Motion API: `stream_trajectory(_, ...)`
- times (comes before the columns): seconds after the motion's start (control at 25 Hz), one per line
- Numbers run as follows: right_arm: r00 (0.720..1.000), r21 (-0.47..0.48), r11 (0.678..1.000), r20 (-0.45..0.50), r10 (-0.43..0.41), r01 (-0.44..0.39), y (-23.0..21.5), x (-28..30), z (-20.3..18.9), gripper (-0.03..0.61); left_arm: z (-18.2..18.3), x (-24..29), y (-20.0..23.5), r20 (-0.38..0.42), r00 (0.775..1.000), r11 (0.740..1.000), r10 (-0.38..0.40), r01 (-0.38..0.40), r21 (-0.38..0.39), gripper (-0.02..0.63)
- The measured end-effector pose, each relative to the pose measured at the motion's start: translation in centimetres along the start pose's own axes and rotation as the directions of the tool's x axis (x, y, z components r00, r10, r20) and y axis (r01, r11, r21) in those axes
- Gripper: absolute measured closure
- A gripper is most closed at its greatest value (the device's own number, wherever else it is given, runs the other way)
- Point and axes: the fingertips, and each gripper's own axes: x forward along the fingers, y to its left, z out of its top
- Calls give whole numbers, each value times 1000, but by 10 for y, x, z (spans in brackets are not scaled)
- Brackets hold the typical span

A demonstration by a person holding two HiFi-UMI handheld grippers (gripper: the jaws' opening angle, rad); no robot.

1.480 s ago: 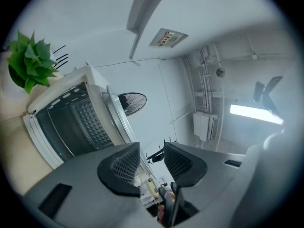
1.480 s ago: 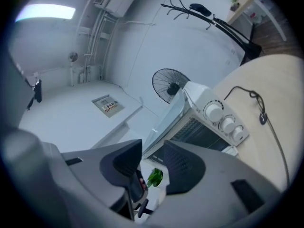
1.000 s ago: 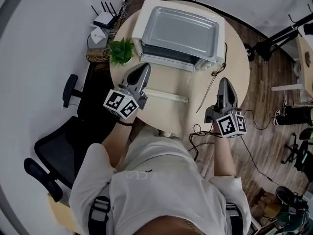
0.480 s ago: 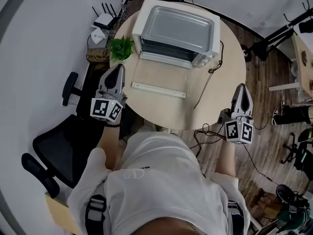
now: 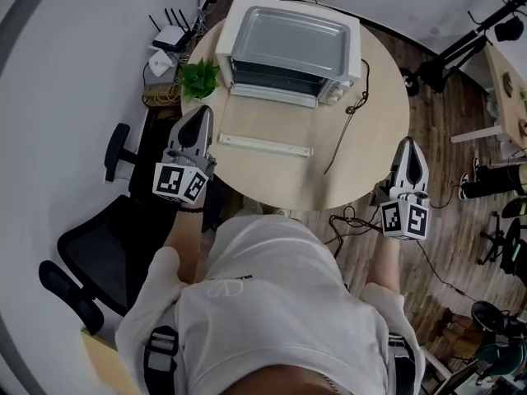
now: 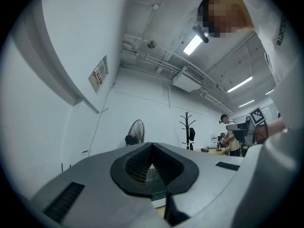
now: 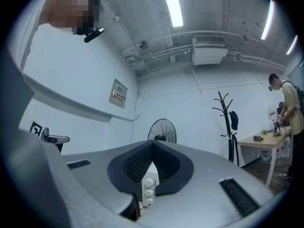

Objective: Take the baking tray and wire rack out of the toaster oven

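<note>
The white toaster oven [image 5: 288,44] stands at the far side of the round table [image 5: 370,151]. Its glass door lies open and flat, with the handle bar [image 5: 265,145] toward me. The oven's mouth [image 5: 276,79] is dark, so I cannot make out the baking tray or wire rack. My left gripper [image 5: 201,112] hangs off the table's left edge, shut and empty. My right gripper [image 5: 409,144] hangs off the right edge, also shut and empty. In the right gripper view the shut jaws meet at the right gripper [image 7: 153,146], with the oven's knobs [image 7: 148,186] showing below. In the left gripper view the left gripper [image 6: 152,147] is shut too.
A small green plant [image 5: 198,79] sits at the table's left rim beside the oven. The oven's cable [image 5: 350,122] trails across the table's right part. A router [image 5: 171,35] lies on the floor at the left. A black office chair [image 5: 95,245] stands to my left.
Both grippers have drawn back from over the table, the left one to the left and the right one to the right. Both stayed shut and empty. The oven has not moved.
</note>
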Motion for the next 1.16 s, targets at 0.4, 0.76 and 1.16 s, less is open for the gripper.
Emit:
stream_trajectory(0.4, 1000, 0, 1000, -6, -7, 7, 1, -9, -1, 584, 0, 0, -8, 5, 1000, 999, -19, 19, -26, 611)
stream_trajectory(0.76, 1000, 10, 1000, -8, -19, 19, 0, -11, -2, 584, 1, 2, -17, 11, 999, 998, -45, 45, -35, 610)
stream_trajectory(1.16, 999, 4, 1000, -21, -31, 31, -2, -11, -1, 584, -2, 0, -13, 7, 999, 997, -46, 46, -60, 611)
